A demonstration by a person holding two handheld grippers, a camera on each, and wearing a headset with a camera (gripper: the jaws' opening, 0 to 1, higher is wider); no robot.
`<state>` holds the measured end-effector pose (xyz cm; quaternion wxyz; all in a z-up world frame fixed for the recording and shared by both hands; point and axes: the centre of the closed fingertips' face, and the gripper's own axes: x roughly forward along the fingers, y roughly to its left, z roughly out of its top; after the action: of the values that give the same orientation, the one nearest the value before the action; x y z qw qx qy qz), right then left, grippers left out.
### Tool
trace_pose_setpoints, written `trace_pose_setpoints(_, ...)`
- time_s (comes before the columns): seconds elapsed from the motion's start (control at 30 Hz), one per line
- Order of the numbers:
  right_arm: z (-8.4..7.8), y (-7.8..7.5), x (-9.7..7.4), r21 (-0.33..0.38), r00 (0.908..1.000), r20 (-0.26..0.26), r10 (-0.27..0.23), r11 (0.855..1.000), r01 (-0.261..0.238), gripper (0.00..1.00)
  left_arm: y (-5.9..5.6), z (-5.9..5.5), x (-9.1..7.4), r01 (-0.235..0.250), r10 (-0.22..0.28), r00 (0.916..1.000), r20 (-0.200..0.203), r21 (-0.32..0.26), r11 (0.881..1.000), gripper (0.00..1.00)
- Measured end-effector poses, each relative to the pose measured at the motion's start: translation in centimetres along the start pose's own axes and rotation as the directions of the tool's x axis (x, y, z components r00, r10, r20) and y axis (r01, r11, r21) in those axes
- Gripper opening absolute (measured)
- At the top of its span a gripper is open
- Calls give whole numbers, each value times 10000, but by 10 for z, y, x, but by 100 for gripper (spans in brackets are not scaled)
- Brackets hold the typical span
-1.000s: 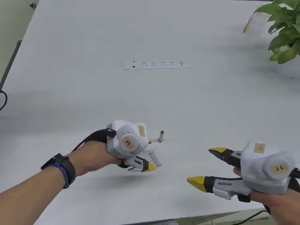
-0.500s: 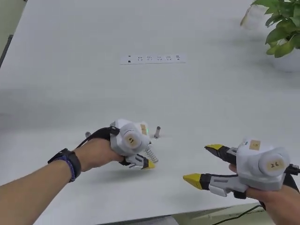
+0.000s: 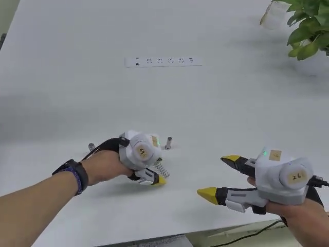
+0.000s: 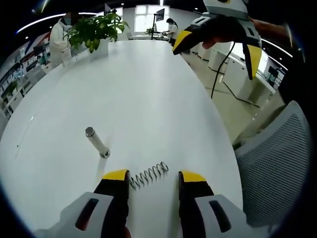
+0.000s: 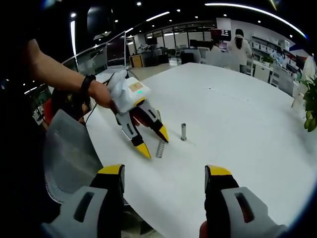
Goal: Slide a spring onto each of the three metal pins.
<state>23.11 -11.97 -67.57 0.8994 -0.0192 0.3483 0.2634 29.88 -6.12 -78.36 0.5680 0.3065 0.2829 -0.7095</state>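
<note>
A small steel spring (image 3: 160, 165) lies flat on the white table (image 3: 216, 103), between the spread jaws of my left gripper (image 3: 161, 172), which is open. In the left gripper view the spring (image 4: 147, 174) rests between the yellow fingertips (image 4: 115, 175), near the left one. One metal pin (image 3: 168, 143) stands upright just beyond it, seen as pin (image 4: 97, 142) and pin (image 5: 183, 132). A second pin (image 3: 91, 147) stands left of the hand. My right gripper (image 3: 218, 176) hovers open near the front edge with nothing in it. It faces the left gripper (image 5: 152, 142) and spring (image 5: 160, 148).
A white power strip (image 3: 162, 62) lies at the middle far side. A potted plant (image 3: 307, 31) stands at the far right corner. The table's front edge runs just under the right gripper, with a mesh chair (image 4: 277, 163) beyond it.
The head camera has drifted, bringing the second pin into view at left. My left gripper has edged slightly toward the nearer pin, the spring still between its jaws. The right gripper has hardly moved.
</note>
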Motion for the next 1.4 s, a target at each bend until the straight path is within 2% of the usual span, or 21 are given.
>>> trace_pose_setpoints(0.17,-1,0,2,20,10000,-13,14,10000,-14,64,-2,-6,-1,29,-24,9997,-235,205,9998,30)
trace_pose_setpoints(0.37,0,3,5,-29,10000,-29,93,10000,-93,64,-3,-11,0,-15,28,9990,-439,299,9996,20)
trace_pose_setpoints(0.43,0,3,5,-45,9999,-20,105,9999,-105,63,-2,-13,0,-131,158,9985,-528,510,9986,17)
trace_pose_setpoints(0.7,1,3,4,-79,10000,-19,94,9999,-94,63,0,-16,-3,-243,274,9970,-730,436,9988,3)
trace_pose_setpoints(0.9,1,4,5,-94,9999,-13,107,9999,-107,63,-2,-20,-7,-253,253,9960,-858,17,9997,2)
trace_pose_setpoints(1.1,-1,7,5,-103,9999,-32,126,9999,-127,63,-3,-25,-11,-338,330,9951,-937,-74,9994,2)
trace_pose_setpoints(1.4,-2,8,7,-97,9997,-24,225,9997,-225,63,-4,-30,-26,-652,613,9961,-630,-617,9960,2)
